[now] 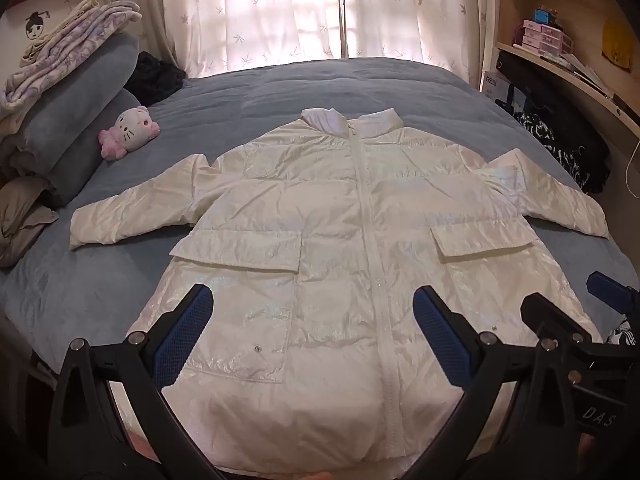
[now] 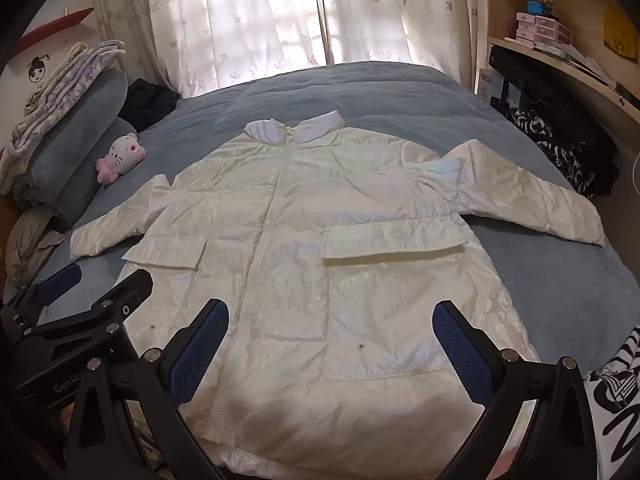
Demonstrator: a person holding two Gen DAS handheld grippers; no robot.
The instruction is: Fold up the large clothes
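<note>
At far left, folded grey bedding [image 1: 76, 120] is stacked against the wall with a floral blanket [image 1: 60, 52] on top. Just beside it a pink-and-white cat plush toy [image 1: 128, 130] lies on the blue bedspread [image 1: 280, 84]. The white padded jacket [image 1: 340, 240] lies flat, front up and zipped, at the centre of the bed, collar toward the curtained window [image 1: 288, 12], both sleeves spread outward, hem at the near edge. The left gripper [image 1: 312, 344] hovers over the hem area with its jaws spread wide; nothing is held between them. The right gripper [image 2: 332, 352] hangs beside it over the jacket's lower right front, jaws likewise fully spread and empty. At far right, wooden shelves [image 1: 560, 52] hold small boxes, with dark patterned clothing [image 1: 560, 148] below.
</note>
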